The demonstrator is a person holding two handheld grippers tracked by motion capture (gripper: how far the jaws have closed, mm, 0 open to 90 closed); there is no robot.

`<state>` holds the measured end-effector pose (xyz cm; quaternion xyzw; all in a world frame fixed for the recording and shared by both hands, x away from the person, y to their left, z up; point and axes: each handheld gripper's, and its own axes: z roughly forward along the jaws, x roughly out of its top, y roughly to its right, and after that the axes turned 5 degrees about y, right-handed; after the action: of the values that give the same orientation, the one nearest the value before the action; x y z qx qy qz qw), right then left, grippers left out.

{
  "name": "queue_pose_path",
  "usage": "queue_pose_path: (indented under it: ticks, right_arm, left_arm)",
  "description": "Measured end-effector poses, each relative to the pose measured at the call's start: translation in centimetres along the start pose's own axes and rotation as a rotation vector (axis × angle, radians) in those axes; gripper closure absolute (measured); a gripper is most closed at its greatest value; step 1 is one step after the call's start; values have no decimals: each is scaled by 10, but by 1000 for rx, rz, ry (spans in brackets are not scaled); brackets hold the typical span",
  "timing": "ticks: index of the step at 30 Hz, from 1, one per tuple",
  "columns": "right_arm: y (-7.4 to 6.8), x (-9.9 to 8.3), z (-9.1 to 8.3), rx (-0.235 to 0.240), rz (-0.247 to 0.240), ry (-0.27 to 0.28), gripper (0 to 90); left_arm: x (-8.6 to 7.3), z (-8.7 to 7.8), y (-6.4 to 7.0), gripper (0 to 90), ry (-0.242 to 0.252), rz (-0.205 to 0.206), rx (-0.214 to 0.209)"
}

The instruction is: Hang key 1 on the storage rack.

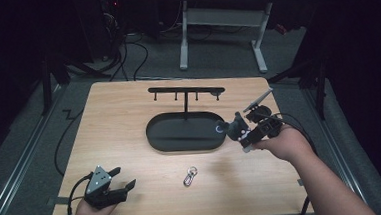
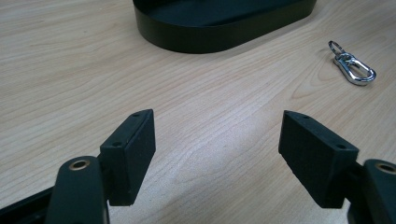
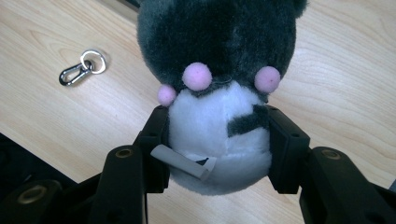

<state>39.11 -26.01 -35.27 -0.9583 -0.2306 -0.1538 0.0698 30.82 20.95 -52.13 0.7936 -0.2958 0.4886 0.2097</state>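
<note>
My right gripper (image 3: pixel 218 140) is shut on a small plush toy (image 3: pixel 219 88), dark grey on top with a white belly and pink pompoms. In the high view the plush toy (image 1: pixel 236 128) hangs at the right end of the black oval tray (image 1: pixel 168 139), held by the right gripper (image 1: pixel 245 134). A silver carabiner clip with a ring (image 1: pixel 190 176) lies on the table in front of the tray; it is the same carabiner clip (image 2: pixel 353 66) seen ahead and to the right of my left gripper (image 2: pixel 217 149). The left gripper (image 1: pixel 118 184) rests open near the front left corner.
A black stand with a crossbar and several hooks (image 1: pixel 186 92) rises from the tray's back. The wooden table (image 1: pixel 109 122) has bare surface at left. Cables and a white desk frame (image 1: pixel 221 23) lie on the floor behind.
</note>
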Motion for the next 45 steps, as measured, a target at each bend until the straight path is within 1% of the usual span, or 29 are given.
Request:
queue_pose_path:
  ticks: [1, 5, 9, 10, 11, 13, 14, 19, 20, 21, 22, 23, 25, 28, 29, 34, 35, 39, 44, 45]
  right_arm:
    - [0, 2, -1, 0, 6, -3, 512]
    - [2, 9, -3, 11, 3, -14, 512]
    - [2, 14, -4, 1, 4, -20, 511]
    - [2, 18, -4, -1, 10, -19, 511]
    - [3, 20, -4, -2, 3, -18, 511]
    - [2, 21, -5, -5, 6, -19, 511]
    - [2, 25, -6, -6, 8, -19, 511]
    - [1, 32, -11, -18, 7, -13, 511]
    - [1, 36, -14, -24, 17, -6, 511]
    - [1, 36, -14, -24, 17, -6, 511]
    - [2, 41, -20, -38, 21, 9, 511]
    - [3, 43, -22, -37, 16, 16, 511]
    - [3, 47, -27, -53, 26, 29, 511]
    - [4, 51, -29, -61, 28, 37, 511]
    - [6, 55, -31, -70, 37, 46, 511]
    - [7, 60, -30, -75, 38, 58, 510]
    - [7, 62, -29, -82, 37, 62, 510]
    - [8, 64, -23, -103, 47, 55, 510]
    - [10, 65, -16, -116, 39, 56, 510]
    - [9, 66, -15, -118, 41, 47, 510]
  left_arm:
    - [0, 0, 0, 279, 1, -1, 0]
    - [-1, 0, -1, 279, -1, -5, 3]
    - [-1, 0, -1, 279, 1, -2, 3]
    - [-1, 0, -1, 279, 1, -2, 3]
    - [-1, 0, -1, 279, 1, -2, 3]
    - [-1, 0, -1, 279, 1, -3, 3]
    - [-1, 0, -1, 279, 0, -3, 2]
    - [-1, 0, -1, 279, -1, -3, 2]
    - [-1, 0, -1, 279, -1, -3, 3]
    - [-1, 0, -1, 279, -1, -3, 3]
    - [-1, 0, -1, 279, -2, -3, 4]
    - [-1, 0, -1, 279, -2, -4, 3]
    - [-1, 0, -1, 279, -2, -4, 5]
    - [-1, 0, -2, 279, -2, -4, 5]
    - [-1, 0, -2, 279, 0, -5, 6]
    - [-2, -1, -2, 279, -1, -8, 7]
    - [-2, 0, -2, 279, -2, -7, 6]
    - [-2, 0, -2, 279, -6, -6, 4]
    - [-2, 0, -2, 279, -5, -8, 7]
    - [-2, 0, -2, 279, -5, -8, 7]
